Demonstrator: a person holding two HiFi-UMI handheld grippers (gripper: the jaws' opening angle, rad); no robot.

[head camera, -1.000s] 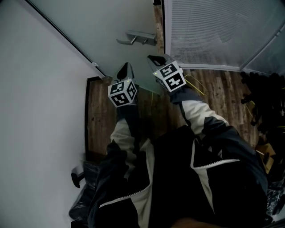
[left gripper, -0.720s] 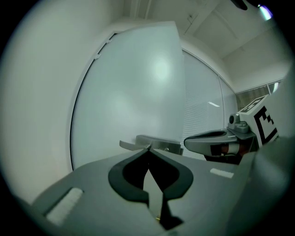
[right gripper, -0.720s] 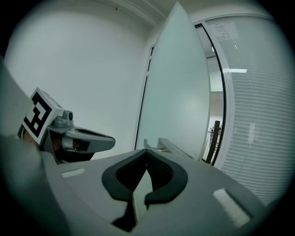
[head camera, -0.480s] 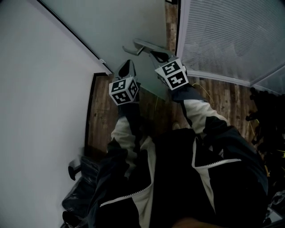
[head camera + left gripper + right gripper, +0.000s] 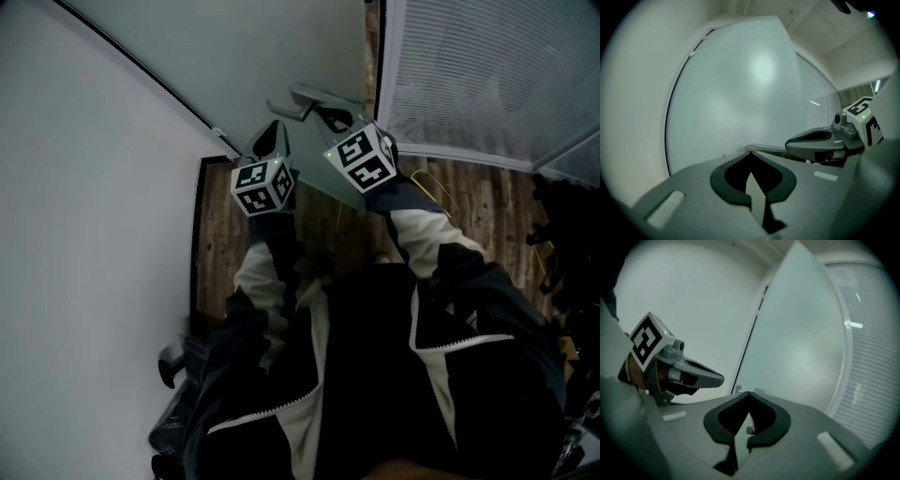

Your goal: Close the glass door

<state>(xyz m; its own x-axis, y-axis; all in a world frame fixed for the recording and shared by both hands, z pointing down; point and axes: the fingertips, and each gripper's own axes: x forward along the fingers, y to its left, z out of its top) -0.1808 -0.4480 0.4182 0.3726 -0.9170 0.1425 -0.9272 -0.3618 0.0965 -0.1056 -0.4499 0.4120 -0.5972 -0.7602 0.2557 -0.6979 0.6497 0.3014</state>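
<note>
Glass door (image 5: 262,56), frosted and pale, stands just ahead: likely heavy, stiff, slick; push beside its grey metal lever handle (image 5: 317,96). Left gripper (image 5: 273,136) and right gripper (image 5: 333,117) jaws are pressed together, empty.

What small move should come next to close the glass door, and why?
Probably press both tongs gently forward against the glass door. The left tongs and the right tongs are shut and empty, with their tips by the pane. The right one is beside the lever handle. A dark gap seems to remain between the door edge and the panel with blinds.
</note>
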